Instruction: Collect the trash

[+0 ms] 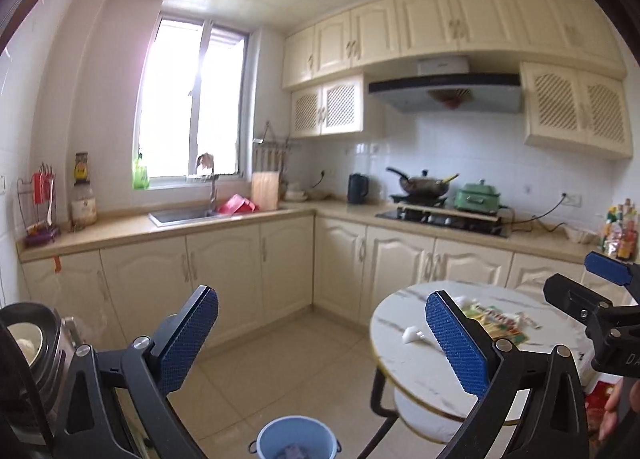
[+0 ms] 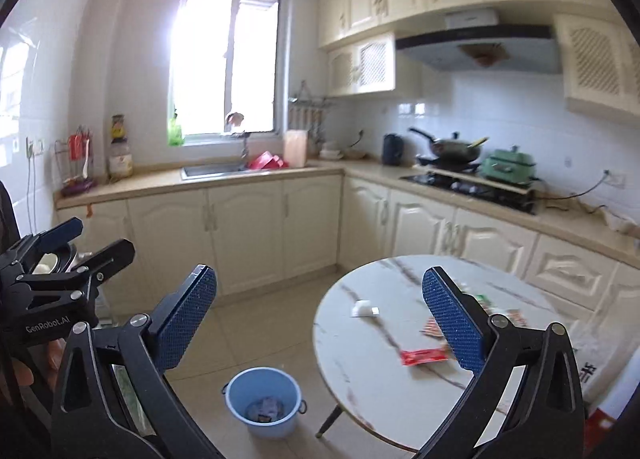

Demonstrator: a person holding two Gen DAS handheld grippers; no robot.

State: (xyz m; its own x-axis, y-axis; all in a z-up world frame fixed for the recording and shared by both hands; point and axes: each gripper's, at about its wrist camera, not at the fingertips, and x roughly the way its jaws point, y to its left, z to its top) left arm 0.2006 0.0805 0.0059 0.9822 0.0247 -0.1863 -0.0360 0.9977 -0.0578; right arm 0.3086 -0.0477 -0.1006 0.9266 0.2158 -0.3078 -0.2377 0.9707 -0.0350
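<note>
Marble-topped round desk (image 2: 372, 371) carrying loose litter, a red wrapper (image 2: 422, 357), a white scrap (image 2: 365, 308) and printed packets (image 1: 498, 323), beside a blue bucket (image 2: 262, 399) on the floor, presumably placed for dropping; left gripper (image 1: 320, 343) and right gripper (image 2: 320, 323) raised level, jaws wide, empty.

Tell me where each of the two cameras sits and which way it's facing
Left wrist: on the left gripper, jaws open and empty, facing the kitchen counter and window; the right gripper and some fingers show at right.
Right wrist: on the right gripper, jaws open and empty, facing the same way; the left gripper shows at left.
Shared: round table with wrappers, blue bucket, sink, stove.
</note>
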